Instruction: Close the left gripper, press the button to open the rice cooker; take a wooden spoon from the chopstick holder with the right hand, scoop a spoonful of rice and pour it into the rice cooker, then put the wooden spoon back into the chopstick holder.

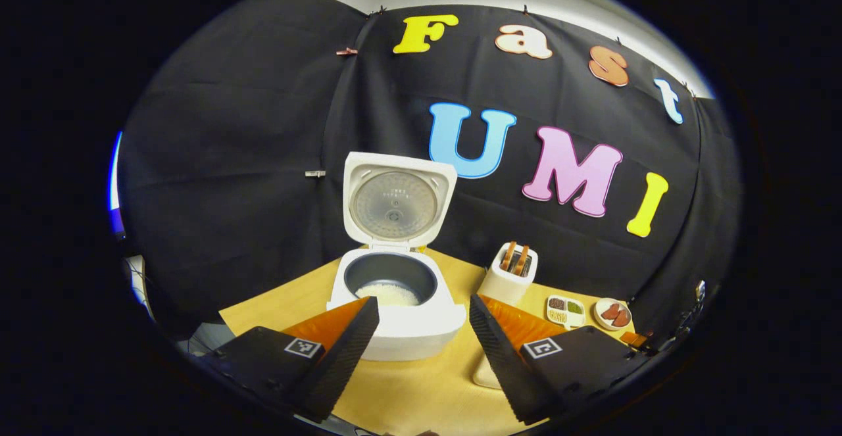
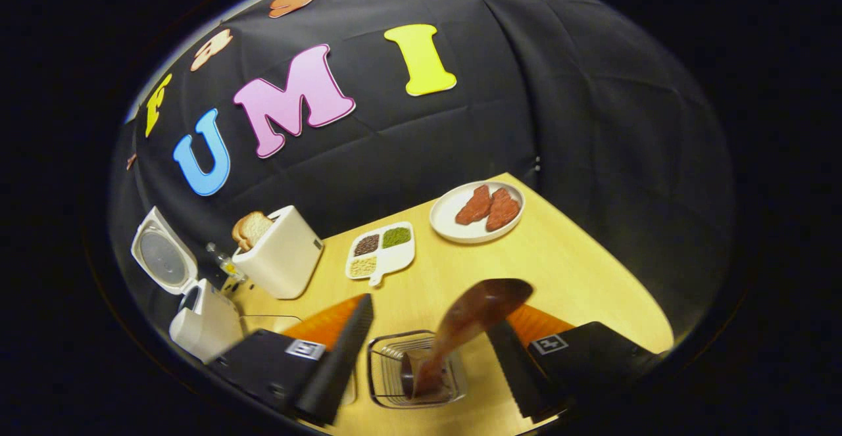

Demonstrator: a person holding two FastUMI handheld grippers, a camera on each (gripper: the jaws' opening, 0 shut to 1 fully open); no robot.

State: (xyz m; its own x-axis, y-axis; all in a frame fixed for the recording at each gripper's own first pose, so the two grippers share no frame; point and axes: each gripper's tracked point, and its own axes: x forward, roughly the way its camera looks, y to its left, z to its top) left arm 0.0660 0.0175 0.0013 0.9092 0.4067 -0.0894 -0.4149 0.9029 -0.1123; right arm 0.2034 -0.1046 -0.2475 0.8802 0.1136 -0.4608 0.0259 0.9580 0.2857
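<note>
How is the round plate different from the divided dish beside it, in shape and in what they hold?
The round plate is a circle; the divided dish is roughly square with compartments and a small tab. The round plate holds two reddish-brown pieces; the divided dish holds dark, green and pale fillings, each in its own section. Both are white and lie flat on the table.

Glossy white plastic rice cooker (image 1: 401, 317); wire chopstick holder (image 2: 414, 369).

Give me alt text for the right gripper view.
A wooden spoon stands in a wire chopstick holder between the open right gripper fingers, untouched. Behind on the table: toaster, divided dish, plate.
</note>
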